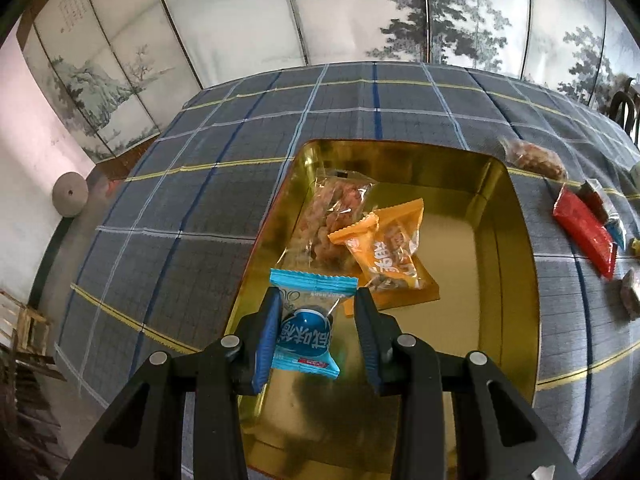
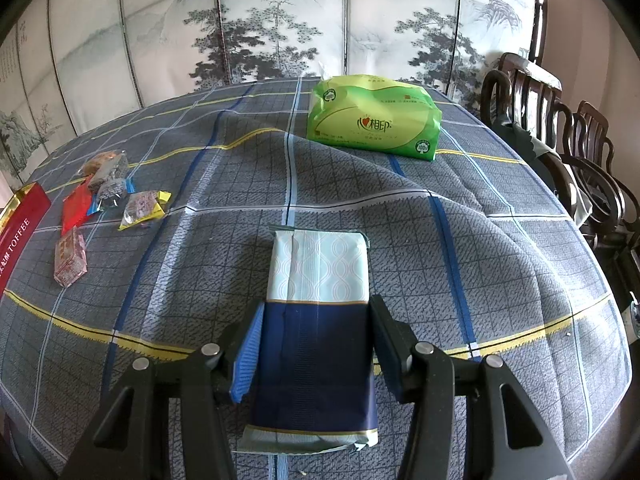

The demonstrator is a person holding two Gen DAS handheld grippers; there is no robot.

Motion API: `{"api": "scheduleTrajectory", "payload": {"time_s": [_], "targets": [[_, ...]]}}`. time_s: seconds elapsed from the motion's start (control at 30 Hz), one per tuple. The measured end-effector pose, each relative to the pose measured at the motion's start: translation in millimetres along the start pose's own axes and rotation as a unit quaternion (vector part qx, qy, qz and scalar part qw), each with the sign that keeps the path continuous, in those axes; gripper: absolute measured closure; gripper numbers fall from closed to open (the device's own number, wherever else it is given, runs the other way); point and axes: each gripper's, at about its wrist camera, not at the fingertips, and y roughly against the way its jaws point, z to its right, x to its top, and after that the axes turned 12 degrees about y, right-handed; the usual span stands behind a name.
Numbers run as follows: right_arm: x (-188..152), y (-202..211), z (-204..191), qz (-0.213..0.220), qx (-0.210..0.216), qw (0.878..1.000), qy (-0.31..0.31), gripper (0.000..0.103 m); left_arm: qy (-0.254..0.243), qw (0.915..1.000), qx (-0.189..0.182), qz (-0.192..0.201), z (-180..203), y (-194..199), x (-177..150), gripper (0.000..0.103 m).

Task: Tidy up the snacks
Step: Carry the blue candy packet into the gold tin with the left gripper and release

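Ahead of our left tongs (image 1: pixel 316 330), which grip a blue snack (image 1: pixel 306 326), two snacks lie in the tin (image 1: pixel 516 240); several wait left of our right tongs (image 2: pixel 316 350), clamped on a pack (image 2: pixel 316 320).

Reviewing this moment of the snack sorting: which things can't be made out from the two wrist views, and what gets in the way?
- Left wrist view: near end of the gold tin hidden behind the left gripper, which holds a blue snack packet.
- Left wrist view: loose snacks on the tablecloth squeezed against the right edge; labels unreadable.
- Right wrist view: red toffee box cut off by the left edge.
- Right wrist view: label of the navy pack in the right gripper faces away.
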Motion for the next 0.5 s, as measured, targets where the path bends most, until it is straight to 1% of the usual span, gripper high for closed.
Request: {"api": "scheduleTrajectory", "payload": {"time_s": [0.5], "targets": [[1, 0, 0, -0.001, 0.000, 1.000, 0.000, 0.051, -0.013, 0.9997, 0.007, -0.017, 5, -18, -2, 0.068]]}}
